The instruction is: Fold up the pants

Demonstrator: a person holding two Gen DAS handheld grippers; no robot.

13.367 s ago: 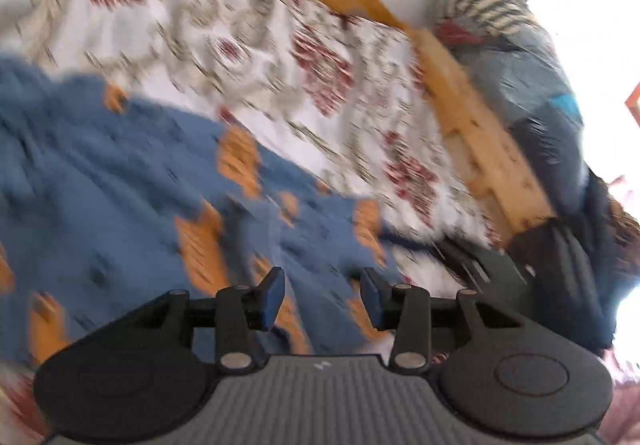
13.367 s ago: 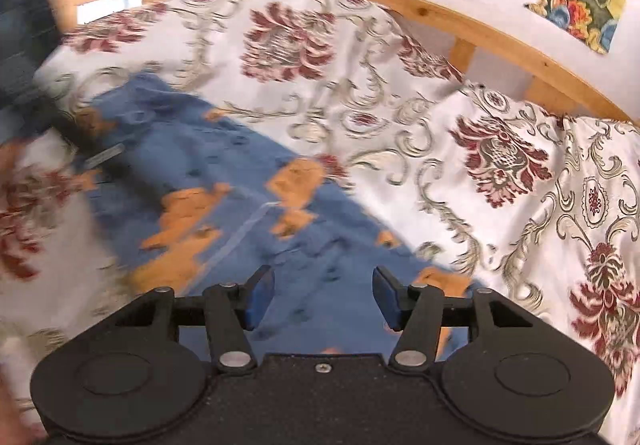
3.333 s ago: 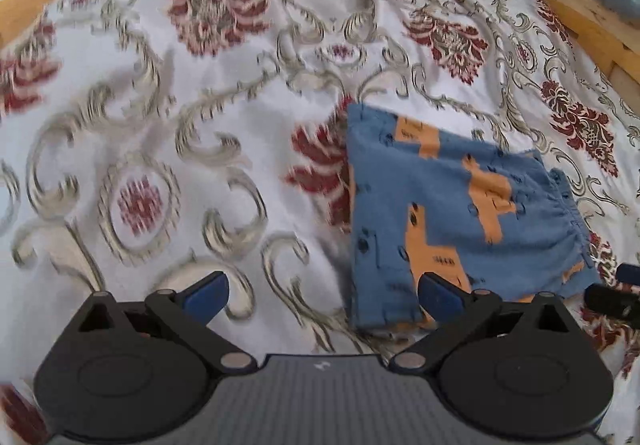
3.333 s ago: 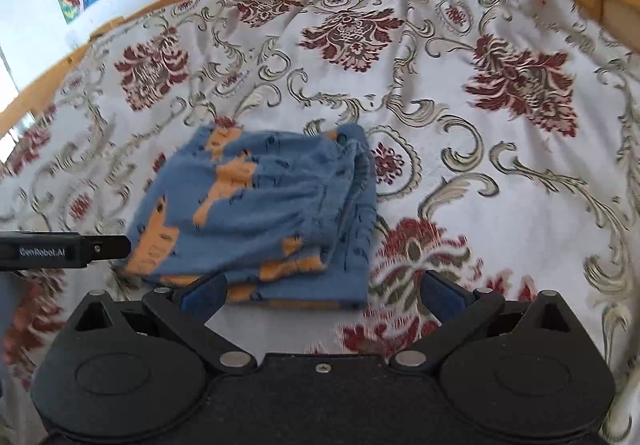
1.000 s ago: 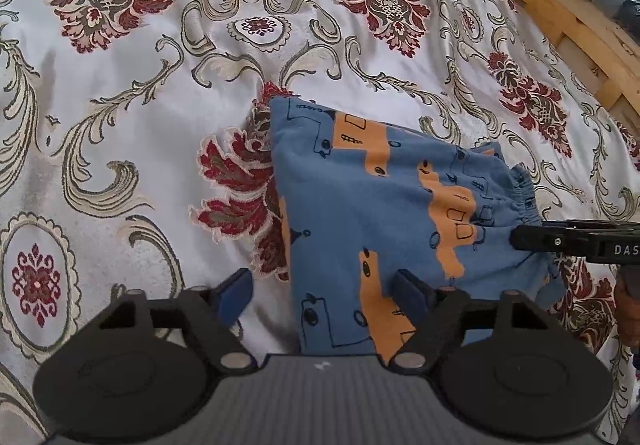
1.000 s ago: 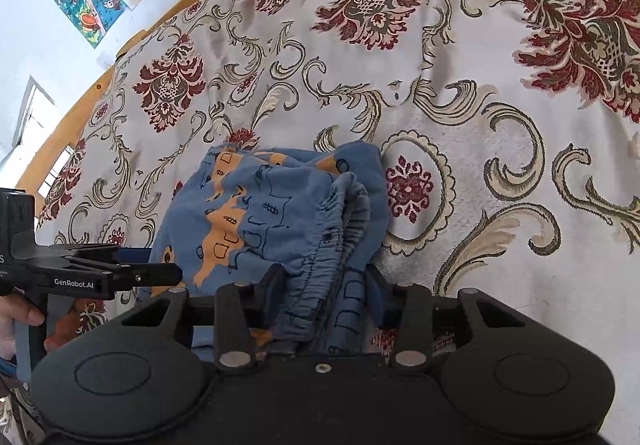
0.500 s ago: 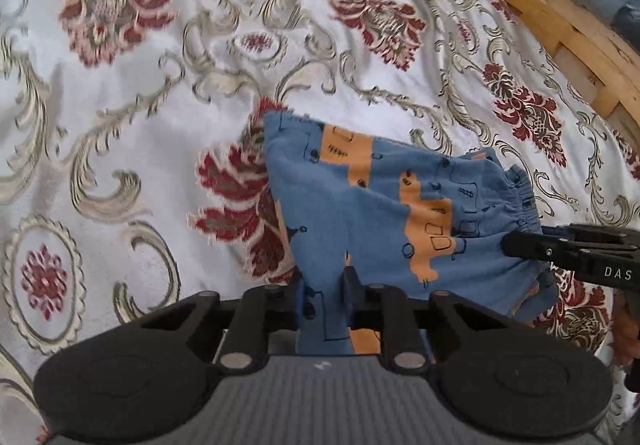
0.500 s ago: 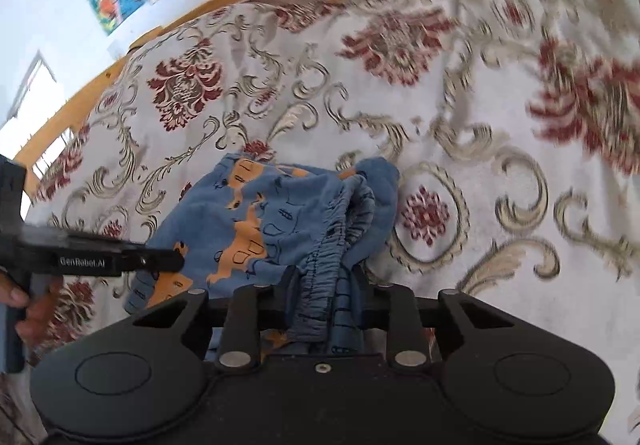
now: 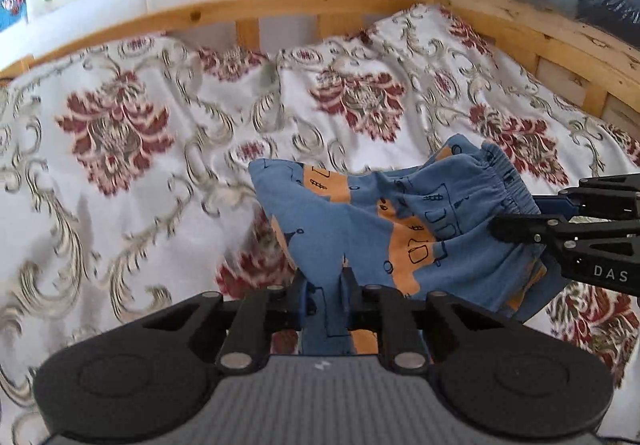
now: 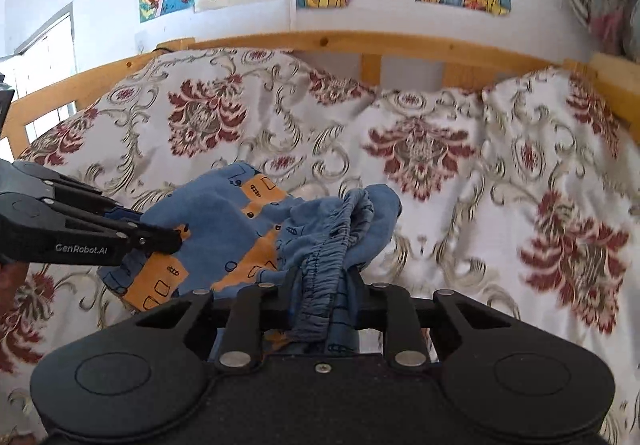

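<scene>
Left wrist view, low middle: my left gripper [image 9: 324, 297] and right gripper [image 10: 320, 297] pinch the pants [image 9: 384, 229], folded small already; I must lay them flat.

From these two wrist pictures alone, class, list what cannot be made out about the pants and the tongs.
- Left wrist view: the left tongs pinch the pants; the cloth hides the inner tips.
- Right wrist view: the gathered waistband covers the tips of the right tongs.
- Both views: the pants' underside and the bedspread beneath are hidden by the cloth.
- Left wrist view: the bedspread pattern is blurred.
</scene>
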